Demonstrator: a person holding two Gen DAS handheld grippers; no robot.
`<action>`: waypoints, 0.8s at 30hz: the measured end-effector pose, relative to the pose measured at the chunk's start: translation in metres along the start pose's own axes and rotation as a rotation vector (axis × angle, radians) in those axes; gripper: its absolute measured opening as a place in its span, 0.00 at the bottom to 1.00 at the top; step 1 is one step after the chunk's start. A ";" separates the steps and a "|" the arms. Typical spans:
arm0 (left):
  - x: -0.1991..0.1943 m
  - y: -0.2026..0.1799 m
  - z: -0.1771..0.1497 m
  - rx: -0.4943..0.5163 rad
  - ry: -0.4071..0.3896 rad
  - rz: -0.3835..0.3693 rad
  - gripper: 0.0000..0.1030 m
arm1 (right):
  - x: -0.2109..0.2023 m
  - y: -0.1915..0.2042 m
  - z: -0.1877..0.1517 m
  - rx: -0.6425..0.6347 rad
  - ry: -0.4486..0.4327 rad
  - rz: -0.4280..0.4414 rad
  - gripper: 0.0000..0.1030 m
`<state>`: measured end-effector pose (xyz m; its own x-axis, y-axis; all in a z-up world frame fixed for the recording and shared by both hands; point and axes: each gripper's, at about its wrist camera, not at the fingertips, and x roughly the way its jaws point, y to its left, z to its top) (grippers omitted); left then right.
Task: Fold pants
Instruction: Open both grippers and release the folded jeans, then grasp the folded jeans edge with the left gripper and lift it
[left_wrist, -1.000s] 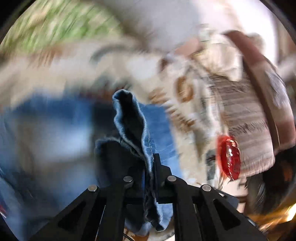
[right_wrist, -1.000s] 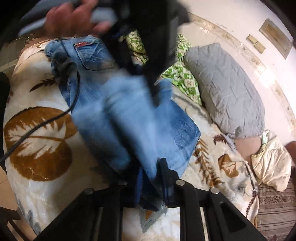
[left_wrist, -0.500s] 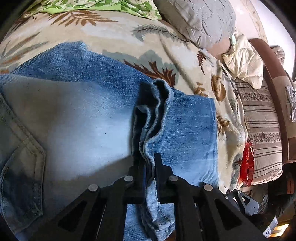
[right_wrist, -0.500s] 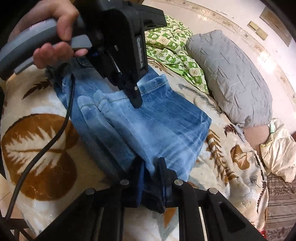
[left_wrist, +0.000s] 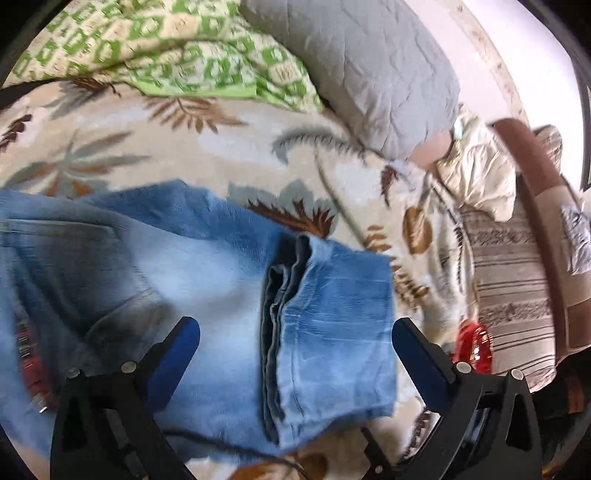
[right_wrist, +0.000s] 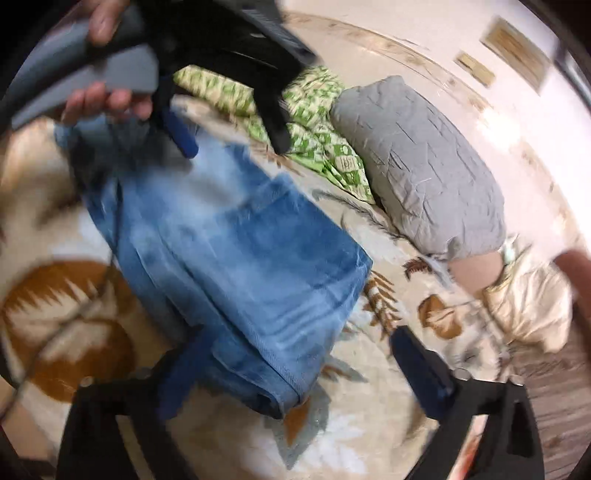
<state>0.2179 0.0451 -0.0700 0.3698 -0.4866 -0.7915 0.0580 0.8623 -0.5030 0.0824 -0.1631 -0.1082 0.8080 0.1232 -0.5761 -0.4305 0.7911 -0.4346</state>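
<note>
Your left tool (left_wrist: 295, 332) gaping wide over folded jeans (left_wrist: 221, 295), your right tool (right_wrist: 299, 343) also gaping, jeans lying on bed (left_wrist: 184, 147), gripping nothing.

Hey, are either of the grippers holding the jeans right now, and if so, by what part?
Nothing is held. The left gripper and the right gripper both stand open above the folded jeans, which lie free on the blanket.
</note>
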 end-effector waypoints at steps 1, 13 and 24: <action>-0.012 -0.002 0.000 0.008 -0.018 0.004 1.00 | -0.003 -0.004 0.001 0.017 0.003 -0.006 0.98; -0.122 0.024 -0.052 -0.013 -0.326 0.118 1.00 | -0.026 -0.021 0.034 0.050 -0.087 0.013 0.99; -0.103 0.158 -0.149 -0.408 -0.387 -0.002 1.00 | -0.012 -0.029 0.111 0.137 -0.084 0.133 0.99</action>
<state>0.0510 0.2103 -0.1192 0.6875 -0.3350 -0.6443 -0.2759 0.7001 -0.6585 0.1296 -0.1209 -0.0115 0.7811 0.2769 -0.5597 -0.4813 0.8380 -0.2571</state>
